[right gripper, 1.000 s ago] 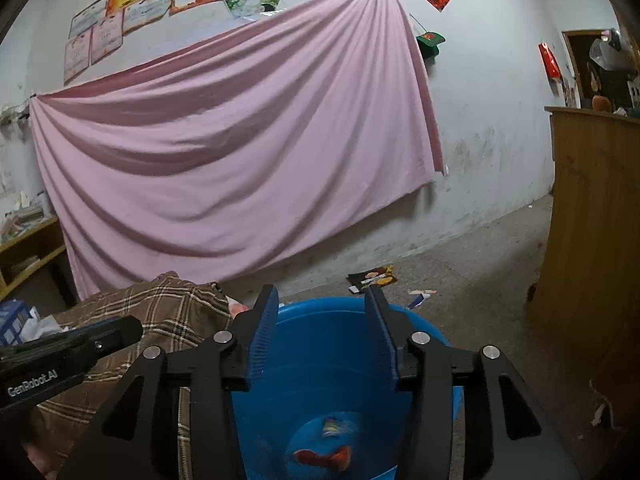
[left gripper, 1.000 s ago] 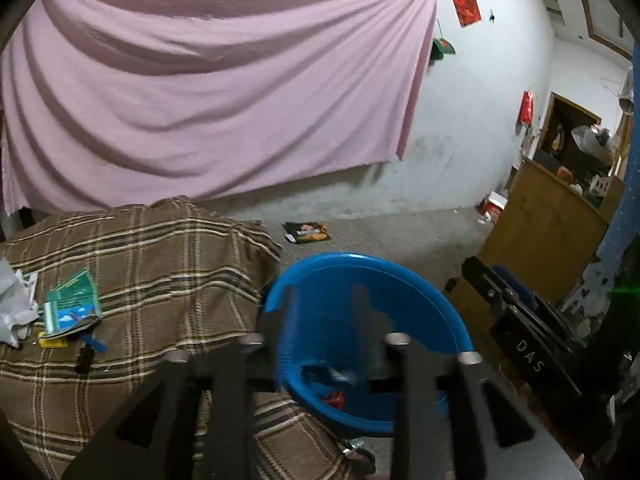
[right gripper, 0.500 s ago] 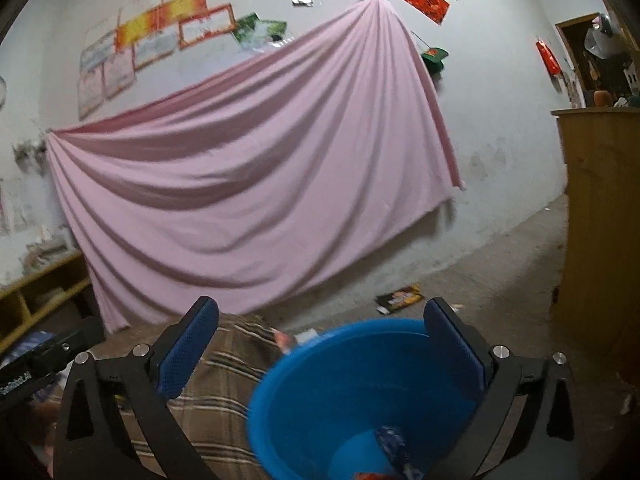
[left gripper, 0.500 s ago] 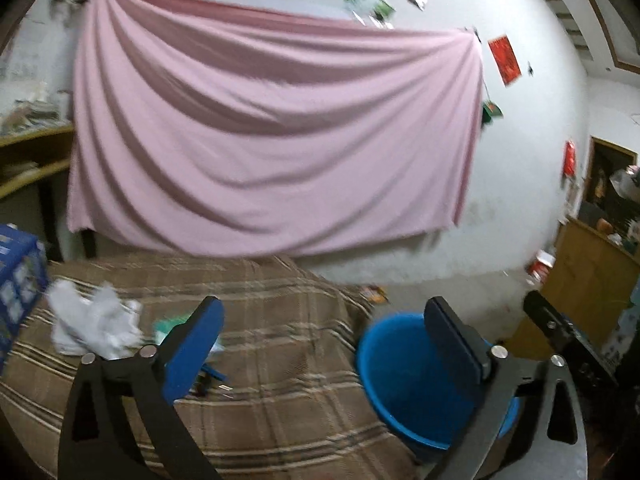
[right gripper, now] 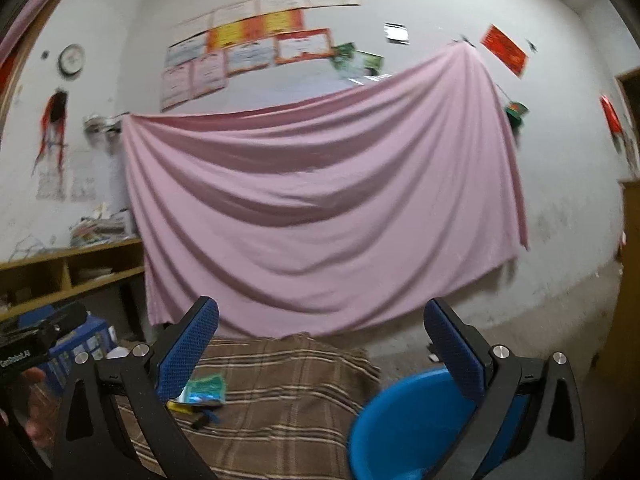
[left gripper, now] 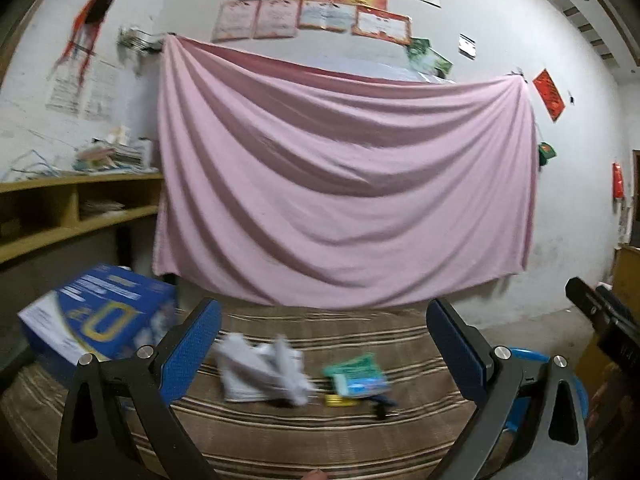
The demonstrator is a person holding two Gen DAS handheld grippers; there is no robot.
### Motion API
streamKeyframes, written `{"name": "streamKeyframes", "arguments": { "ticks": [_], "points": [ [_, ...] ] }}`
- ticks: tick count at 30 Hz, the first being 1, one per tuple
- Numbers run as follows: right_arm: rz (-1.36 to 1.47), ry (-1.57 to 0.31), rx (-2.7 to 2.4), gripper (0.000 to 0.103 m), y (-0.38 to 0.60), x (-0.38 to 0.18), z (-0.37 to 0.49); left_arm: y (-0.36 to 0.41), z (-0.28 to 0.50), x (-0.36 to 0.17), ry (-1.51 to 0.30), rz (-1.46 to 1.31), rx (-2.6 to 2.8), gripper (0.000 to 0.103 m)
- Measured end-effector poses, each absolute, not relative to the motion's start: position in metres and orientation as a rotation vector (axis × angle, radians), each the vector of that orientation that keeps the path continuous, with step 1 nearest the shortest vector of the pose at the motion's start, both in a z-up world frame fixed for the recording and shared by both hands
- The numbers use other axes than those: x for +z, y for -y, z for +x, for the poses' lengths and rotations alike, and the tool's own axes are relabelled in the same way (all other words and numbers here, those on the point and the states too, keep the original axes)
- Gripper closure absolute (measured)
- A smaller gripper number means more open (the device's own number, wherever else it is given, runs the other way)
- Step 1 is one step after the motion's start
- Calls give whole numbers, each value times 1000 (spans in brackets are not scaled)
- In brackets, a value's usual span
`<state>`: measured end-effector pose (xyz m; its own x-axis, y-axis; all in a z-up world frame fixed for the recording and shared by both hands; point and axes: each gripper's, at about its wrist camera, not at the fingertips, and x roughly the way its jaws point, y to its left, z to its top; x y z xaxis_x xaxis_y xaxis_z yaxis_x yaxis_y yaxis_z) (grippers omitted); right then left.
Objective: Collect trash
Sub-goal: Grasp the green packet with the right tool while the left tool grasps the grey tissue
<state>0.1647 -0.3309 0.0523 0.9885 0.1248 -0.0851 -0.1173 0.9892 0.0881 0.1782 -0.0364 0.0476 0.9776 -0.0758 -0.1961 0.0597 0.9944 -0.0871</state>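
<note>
Left gripper (left gripper: 322,344): fingers spread wide, empty — lower squarely over the crumpled paper (left gripper: 264,372).
Right gripper (right gripper: 320,344): fingers released, nothing held, near the blue bin (right gripper: 404,424).
Green packet (left gripper: 356,374): blurred, probably next.

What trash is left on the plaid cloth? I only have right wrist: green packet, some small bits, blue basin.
Observer: The left wrist view adds a crumpled white paper lying on the plaid cloth, just left of the green packet. Your own left finger hides that spot.
Operator: Is the left one free to take it?
Observer: Yes. The left gripper has its jaws wide open with nothing between them, and the paper sits ahead of it, toward its left finger.
</note>
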Motion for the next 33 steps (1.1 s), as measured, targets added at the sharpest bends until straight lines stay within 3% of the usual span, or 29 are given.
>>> {"name": "streamKeyframes", "arguments": {
  "ticks": [7,18,20,22,25,33],
  "points": [
    [16,-147,195,0,281,53,190,-11,184,30,-245,-88,2,3],
    [-77,-511,275,3,231,10,270,-29,229,-7,-486,-230,-16,5],
    [-88,-566,295,5,224,1,282,-28,237,-13,-525,-250,-42,14],
    [-88,-616,319,11,220,-8,290,-26,246,-20,-574,-271,-77,32],
    [-97,-684,347,18,213,-18,301,-24,260,-29,-648,-293,-115,48],
    [-128,-779,416,21,192,-33,317,-21,275,-41,-734,-356,-157,74]
  ]
}}
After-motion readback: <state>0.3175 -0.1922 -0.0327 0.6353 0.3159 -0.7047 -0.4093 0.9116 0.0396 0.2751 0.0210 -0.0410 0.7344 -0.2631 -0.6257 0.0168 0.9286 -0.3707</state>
